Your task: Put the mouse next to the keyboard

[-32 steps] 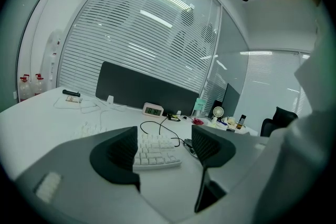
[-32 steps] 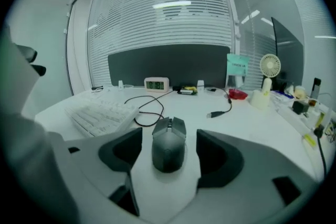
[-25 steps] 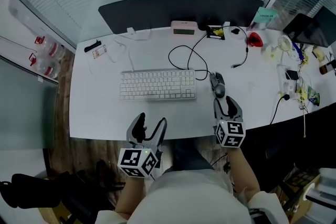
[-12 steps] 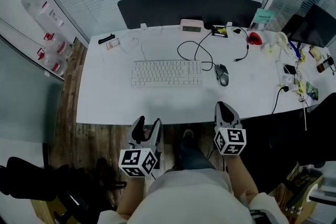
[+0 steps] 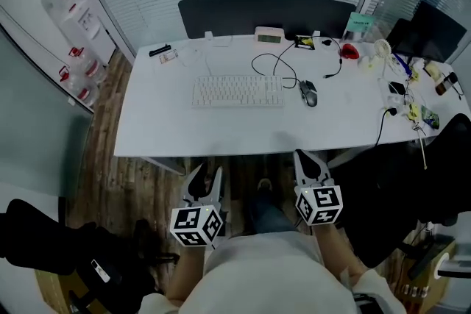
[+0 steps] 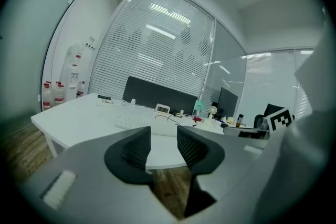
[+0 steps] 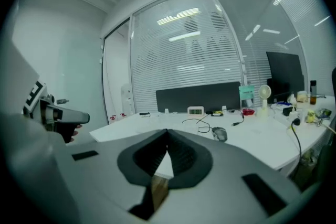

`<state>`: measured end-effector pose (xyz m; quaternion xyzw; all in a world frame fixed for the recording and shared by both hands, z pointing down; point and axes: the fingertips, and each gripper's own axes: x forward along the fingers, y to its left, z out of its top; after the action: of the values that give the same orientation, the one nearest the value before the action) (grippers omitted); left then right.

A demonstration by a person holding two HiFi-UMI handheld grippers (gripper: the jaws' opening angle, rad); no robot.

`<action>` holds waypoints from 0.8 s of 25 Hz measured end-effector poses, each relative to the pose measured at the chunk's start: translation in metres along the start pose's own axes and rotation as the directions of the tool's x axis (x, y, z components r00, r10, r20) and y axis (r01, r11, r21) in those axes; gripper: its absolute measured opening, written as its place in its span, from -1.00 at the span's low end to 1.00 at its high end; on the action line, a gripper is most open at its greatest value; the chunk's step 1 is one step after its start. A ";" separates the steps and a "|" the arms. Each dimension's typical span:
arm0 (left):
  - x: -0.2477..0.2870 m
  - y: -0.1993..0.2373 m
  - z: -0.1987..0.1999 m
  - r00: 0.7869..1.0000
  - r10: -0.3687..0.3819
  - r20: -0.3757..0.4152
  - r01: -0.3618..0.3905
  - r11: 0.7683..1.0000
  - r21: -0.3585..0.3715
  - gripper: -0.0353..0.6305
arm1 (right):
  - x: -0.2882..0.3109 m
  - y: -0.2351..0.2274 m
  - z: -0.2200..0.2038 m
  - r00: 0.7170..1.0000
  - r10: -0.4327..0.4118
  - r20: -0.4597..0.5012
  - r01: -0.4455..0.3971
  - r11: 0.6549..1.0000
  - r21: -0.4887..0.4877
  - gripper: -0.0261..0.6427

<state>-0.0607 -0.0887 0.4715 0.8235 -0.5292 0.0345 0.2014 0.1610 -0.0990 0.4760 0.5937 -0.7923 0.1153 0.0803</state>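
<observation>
A dark grey wired mouse (image 5: 307, 92) lies on the white desk (image 5: 221, 129), just right of the white keyboard (image 5: 238, 91), a small gap between them. Both grippers hang off the desk, in front of its near edge, over the floor. My left gripper (image 5: 204, 176) has just been closing; its jaws still stand apart with nothing between them. My right gripper (image 5: 305, 158) has just closed and is shut and empty. The left gripper view shows the left gripper (image 6: 163, 141) and the keyboard (image 6: 139, 122) far ahead. The right gripper view shows the right gripper (image 7: 168, 136) and the mouse (image 7: 220, 134) far off.
A small clock (image 5: 269, 34) and a dark partition (image 5: 266, 15) stand along the desk's back. Cables (image 5: 268, 70), a red object (image 5: 349, 51), a fan (image 5: 380, 48) and clutter fill the right end. A black chair (image 5: 44, 239) stands at lower left.
Both grippers have drawn back from the desk, past its front edge. The right jaws went from apart to shut, away from the mouse. The left jaws narrowed. The mouse stays beside the keyboard.
</observation>
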 end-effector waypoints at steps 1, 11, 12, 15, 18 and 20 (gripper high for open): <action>-0.007 -0.001 -0.001 1.000 0.000 0.005 0.000 1.000 0.000 -0.47 | -0.007 0.005 0.001 1.000 0.003 0.006 -0.003 1.000 0.001 -0.92; -0.065 -0.015 -0.010 0.999 0.012 0.032 -0.013 1.000 0.025 -0.74 | -0.064 0.051 0.014 0.996 0.060 0.070 -0.058 0.998 -0.029 -0.92; -0.070 -0.016 -0.011 0.999 0.013 0.035 -0.015 0.999 0.031 -0.77 | -0.068 0.055 0.013 0.995 0.066 0.074 -0.064 0.998 -0.029 -0.92; -0.084 -0.020 -0.014 0.999 0.024 0.043 -0.026 0.999 0.044 -0.82 | -0.080 0.060 0.011 0.994 0.076 0.078 -0.074 0.997 -0.025 -0.92; -0.093 -0.022 -0.016 0.998 0.036 0.050 -0.039 0.998 0.049 -0.86 | -0.088 0.064 0.010 0.993 0.084 0.082 -0.082 0.996 -0.029 -0.92; -0.097 -0.024 -0.019 0.998 0.035 0.046 -0.037 0.998 0.056 -0.87 | -0.091 0.067 0.008 0.993 0.088 0.084 -0.086 0.996 -0.026 -0.92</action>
<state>-0.0789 0.0103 0.4560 0.8198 -0.5471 0.0348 0.1655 0.1226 0.0011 0.4384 0.5621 -0.8213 0.0844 0.0479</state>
